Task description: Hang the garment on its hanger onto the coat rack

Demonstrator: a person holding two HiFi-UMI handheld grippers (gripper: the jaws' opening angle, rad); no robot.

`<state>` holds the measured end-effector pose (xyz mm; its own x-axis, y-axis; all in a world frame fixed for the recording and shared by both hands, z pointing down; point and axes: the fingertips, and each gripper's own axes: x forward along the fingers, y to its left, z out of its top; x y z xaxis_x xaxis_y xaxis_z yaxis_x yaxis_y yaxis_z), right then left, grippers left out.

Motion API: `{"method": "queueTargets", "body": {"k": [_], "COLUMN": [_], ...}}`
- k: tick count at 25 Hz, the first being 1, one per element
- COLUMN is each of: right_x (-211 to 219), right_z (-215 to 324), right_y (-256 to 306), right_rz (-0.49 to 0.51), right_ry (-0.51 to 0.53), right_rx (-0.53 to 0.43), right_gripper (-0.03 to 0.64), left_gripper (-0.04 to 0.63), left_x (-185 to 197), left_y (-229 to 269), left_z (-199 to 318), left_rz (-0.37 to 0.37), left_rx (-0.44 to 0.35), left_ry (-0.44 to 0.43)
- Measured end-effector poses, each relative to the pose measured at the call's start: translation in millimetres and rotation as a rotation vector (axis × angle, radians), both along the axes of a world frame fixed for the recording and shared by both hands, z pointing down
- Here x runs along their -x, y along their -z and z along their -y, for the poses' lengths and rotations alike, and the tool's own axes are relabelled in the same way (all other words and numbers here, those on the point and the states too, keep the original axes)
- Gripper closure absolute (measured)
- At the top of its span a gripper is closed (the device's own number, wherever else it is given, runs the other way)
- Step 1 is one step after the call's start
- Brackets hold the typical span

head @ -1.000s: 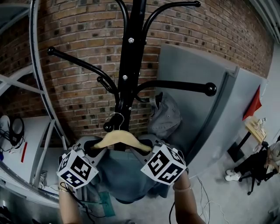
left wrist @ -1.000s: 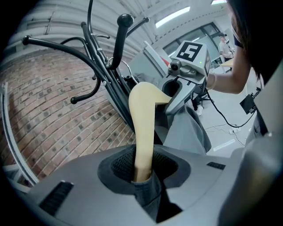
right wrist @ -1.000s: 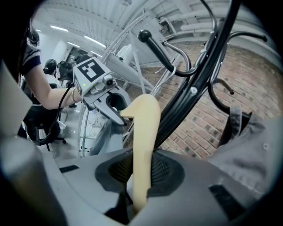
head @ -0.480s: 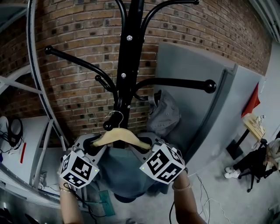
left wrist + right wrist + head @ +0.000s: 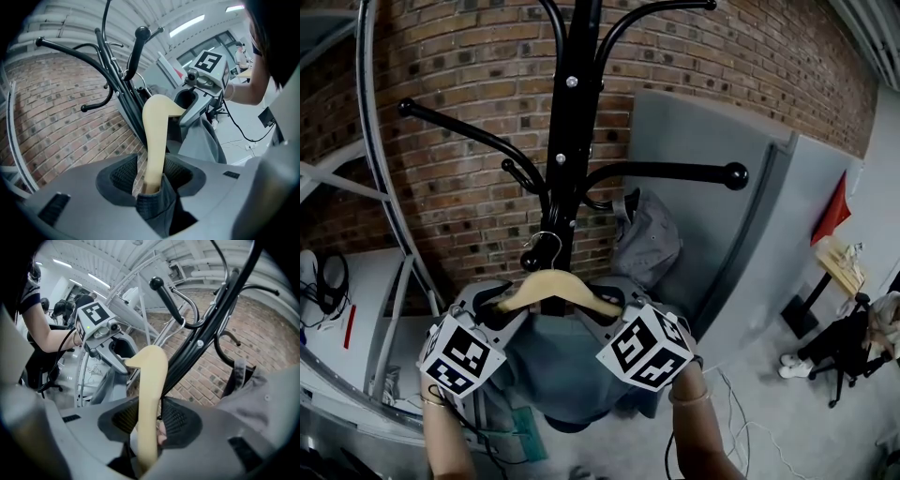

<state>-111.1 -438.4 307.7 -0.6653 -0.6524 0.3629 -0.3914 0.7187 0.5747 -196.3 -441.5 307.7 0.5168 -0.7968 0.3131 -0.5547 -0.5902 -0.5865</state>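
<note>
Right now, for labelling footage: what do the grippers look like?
Left gripper and right gripper are grey, with dark ribbed fingers, just opened around the hanger; each carries a cube of black and white square markers. A black cable trails the right one.

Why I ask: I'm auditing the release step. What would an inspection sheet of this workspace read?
surface: nothing seen.
job's things: wooden hanger with grey garment, hook on a low peg of the black coat rack.
clutter: grey fabric item hanging from the rack.
grippers: left gripper and right gripper, jaws just opened, a hanger arm between each pair.
cables: one black cable trailing low.
surroundings: brick wall, grey panel.
</note>
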Motion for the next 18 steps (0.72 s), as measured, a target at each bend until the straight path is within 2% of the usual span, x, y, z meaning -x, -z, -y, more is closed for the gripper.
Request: {"method": "queueTargets", "body": {"k": [8,18], "right_x": [-7.7,-27.4], "right_z": [-15.8,-51.2], "right_y": [10.5,27.6], "right_rz": [0.025,0.074], "right_ry": [-0.012,-0.036], "right_rx": [-0.031,-0.106], "right_gripper": [0.494,0.494], "left_gripper": [0.417,0.417], "left_x": [-3.4,-8.3], "left_y": [5.5,22.3], "left_z": [-16.9,-59.2], "left_rz": [0.025,-0.032], "left_rx": [-0.039,-0.136], "left_ry": [0.005,0.031]}}
